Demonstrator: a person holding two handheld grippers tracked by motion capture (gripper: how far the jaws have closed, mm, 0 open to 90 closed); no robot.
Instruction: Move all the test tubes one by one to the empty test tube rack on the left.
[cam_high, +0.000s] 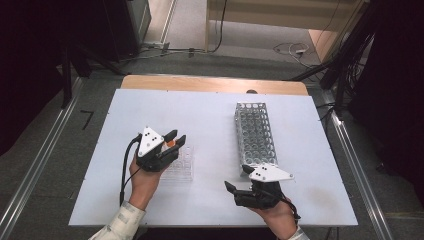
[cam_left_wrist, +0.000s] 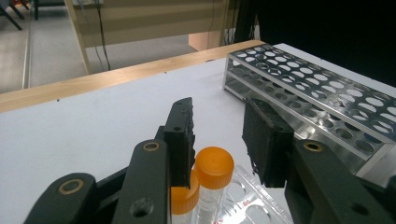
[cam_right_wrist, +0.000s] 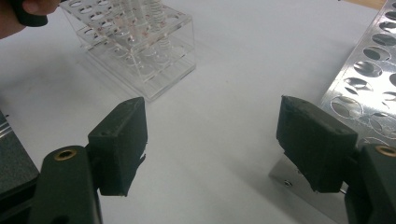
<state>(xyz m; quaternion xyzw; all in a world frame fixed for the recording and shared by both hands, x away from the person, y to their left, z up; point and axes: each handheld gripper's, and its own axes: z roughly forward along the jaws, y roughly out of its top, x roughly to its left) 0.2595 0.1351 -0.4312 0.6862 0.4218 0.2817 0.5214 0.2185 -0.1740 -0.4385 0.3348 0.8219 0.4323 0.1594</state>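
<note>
My left gripper (cam_high: 176, 137) hangs over the clear plastic tube rack (cam_high: 182, 165) at the table's left. In the left gripper view its jaws stand apart around an orange-capped tube (cam_left_wrist: 214, 167) standing in the clear rack (cam_left_wrist: 247, 200). The cap sits close to the left pad, with a gap to the right pad. A second orange-capped tube (cam_left_wrist: 182, 196) stands just behind the left jaw. My right gripper (cam_high: 236, 177) rests low near the front edge, pointing left, open, with bare table between its pads (cam_right_wrist: 210, 135).
A long metal rack (cam_high: 255, 132) full of empty holes lies right of centre, its near end beside my right gripper. The white tabletop (cam_high: 200, 110) has a wooden strip along its far edge. Cables trail from both grippers toward the front.
</note>
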